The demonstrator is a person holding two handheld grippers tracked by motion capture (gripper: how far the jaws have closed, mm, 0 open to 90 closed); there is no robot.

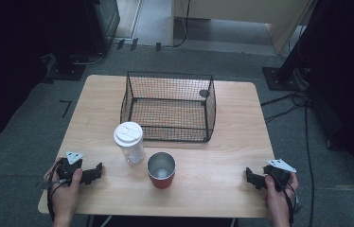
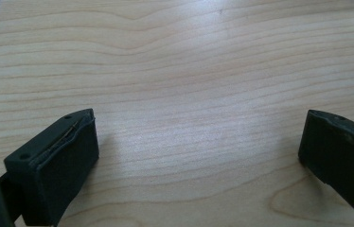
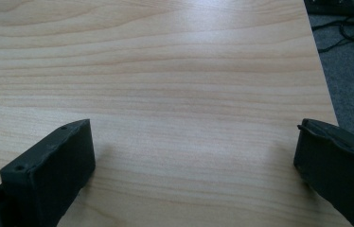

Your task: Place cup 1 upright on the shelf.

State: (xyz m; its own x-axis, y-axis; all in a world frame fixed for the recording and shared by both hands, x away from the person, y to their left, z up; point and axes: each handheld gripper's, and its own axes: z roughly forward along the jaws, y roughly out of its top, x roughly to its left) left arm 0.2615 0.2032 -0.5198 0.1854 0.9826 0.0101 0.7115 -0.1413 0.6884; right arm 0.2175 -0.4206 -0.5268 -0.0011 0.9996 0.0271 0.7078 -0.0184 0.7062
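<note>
My left gripper (image 1: 94,173) rests at the front left of the wooden table (image 1: 222,179), held in a hand, jaws pointing right toward the cups. In the left gripper view its jaws (image 2: 199,142) stand wide apart over bare wood, nothing between them. My right gripper (image 1: 252,177) sits at the front right edge, pointing left; its jaws (image 3: 194,146) are also open over bare wood. A clear plastic cup with a white lid (image 1: 129,142) stands front centre-left. Beside it to the right stands a red cup with a metal inside (image 1: 161,170), open on top.
A black wire basket (image 1: 168,106) stands at the middle back of the table. Beyond the table are grey carpet, cables (image 1: 303,109) at the right and dark stands. The table's right edge (image 3: 319,61) lies close to the right gripper.
</note>
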